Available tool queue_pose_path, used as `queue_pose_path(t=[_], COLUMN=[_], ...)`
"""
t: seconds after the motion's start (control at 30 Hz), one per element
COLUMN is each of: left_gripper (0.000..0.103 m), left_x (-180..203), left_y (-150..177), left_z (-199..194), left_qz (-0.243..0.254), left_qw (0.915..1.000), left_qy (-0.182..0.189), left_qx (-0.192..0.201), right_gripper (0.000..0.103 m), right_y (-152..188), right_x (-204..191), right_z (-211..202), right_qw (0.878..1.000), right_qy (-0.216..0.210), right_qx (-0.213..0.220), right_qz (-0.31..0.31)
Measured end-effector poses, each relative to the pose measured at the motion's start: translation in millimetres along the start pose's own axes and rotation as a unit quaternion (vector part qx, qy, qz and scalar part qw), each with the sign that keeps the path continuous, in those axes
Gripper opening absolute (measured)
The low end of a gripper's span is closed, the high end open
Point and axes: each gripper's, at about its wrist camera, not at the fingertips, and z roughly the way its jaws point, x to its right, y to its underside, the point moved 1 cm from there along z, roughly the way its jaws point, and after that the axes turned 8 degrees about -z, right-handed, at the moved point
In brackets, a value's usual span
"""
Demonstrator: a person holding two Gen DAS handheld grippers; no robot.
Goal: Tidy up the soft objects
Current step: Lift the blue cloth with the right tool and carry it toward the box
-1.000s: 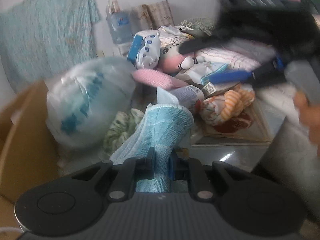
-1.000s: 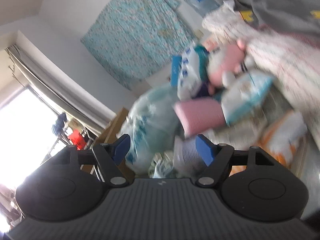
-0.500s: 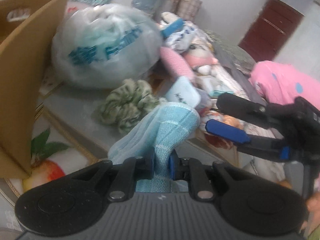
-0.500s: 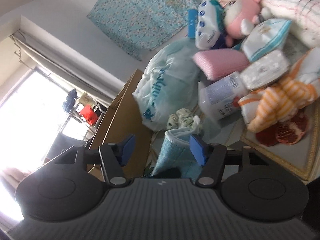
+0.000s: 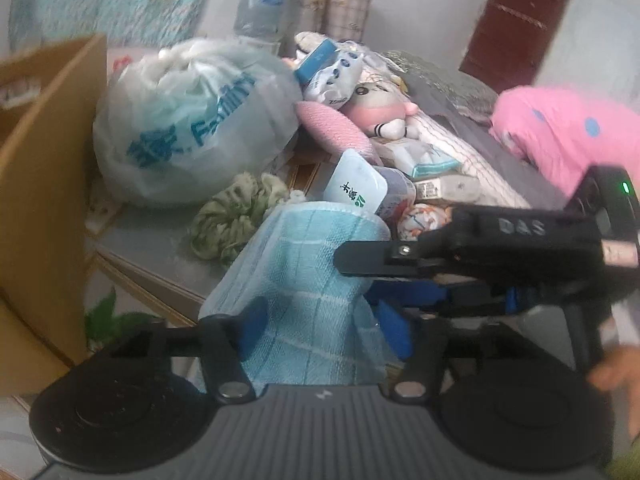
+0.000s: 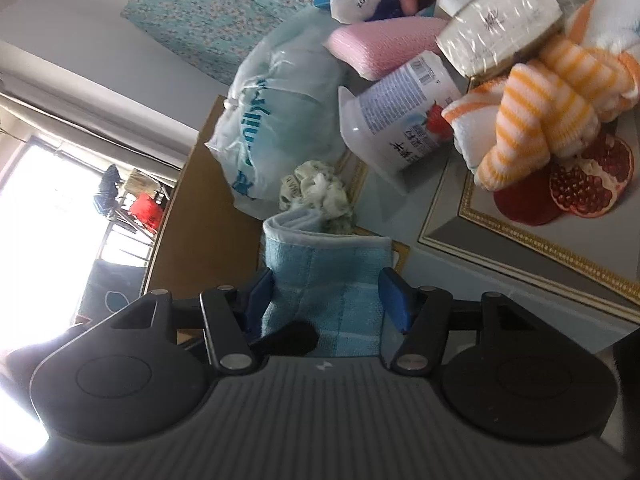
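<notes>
1. A second earlier the left hand-held gripper (image 5: 324,330) had pinched the blue cloth (image 5: 316,276) tight; its jaws had just been opening, and they stood apart with the cloth loose between them.
2. The right hand-held gripper (image 6: 326,294), which had been off to the side before, had come across in front of the left one. Its jaws had closed in somewhat earlier and then stood on either side of the cloth (image 6: 328,280); I could not tell whether the pads pressed on it.
3. The cloth hung just off the near edge of the surface (image 5: 160,240), in front of a green scrunchie (image 5: 236,216).
4. Only the left view showed a cardboard box (image 5: 44,184) at the left edge, a pink garment (image 5: 560,128) and a brown door (image 5: 516,24).
5. Only the right view showed a bright window (image 6: 52,216) and an orange-striped soft toy (image 6: 552,108) lying beside a white jar (image 6: 400,116).
6. Both views showed a tied plastic bag (image 5: 192,120) behind the scrunchie.
</notes>
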Motion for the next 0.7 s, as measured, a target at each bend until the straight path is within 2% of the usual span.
queue_pose_path(t=[0.13, 0.27, 0.4, 0.7], left_gripper=[0.080, 0.090, 0.091, 0.090], left_x=[5, 6, 4, 10], left_y=[3, 3, 8, 12], left_z=[-5, -1, 12, 14], left_qz=[0.030, 0.039, 0.049, 0.064], left_qw=[0.9994, 0.9987, 0.9973, 0.9957], left_qy=[-0.017, -0.032, -0.044, -0.054], left_qx=[0.006, -0.003, -0.032, -0.038], right_gripper=[0.058, 0.057, 0.058, 0.061], right_y=[-1, -3, -2, 6], right_x=[-1, -1, -1, -1], right_z=[3, 4, 3, -5], right_qw=[1.000, 1.000, 1.000, 1.000], right_qy=[0.001, 0.003, 0.003, -0.004], right_qx=[0.000, 0.000, 0.002, -0.015], right_qz=[-0.001, -0.003, -0.001, 0.009])
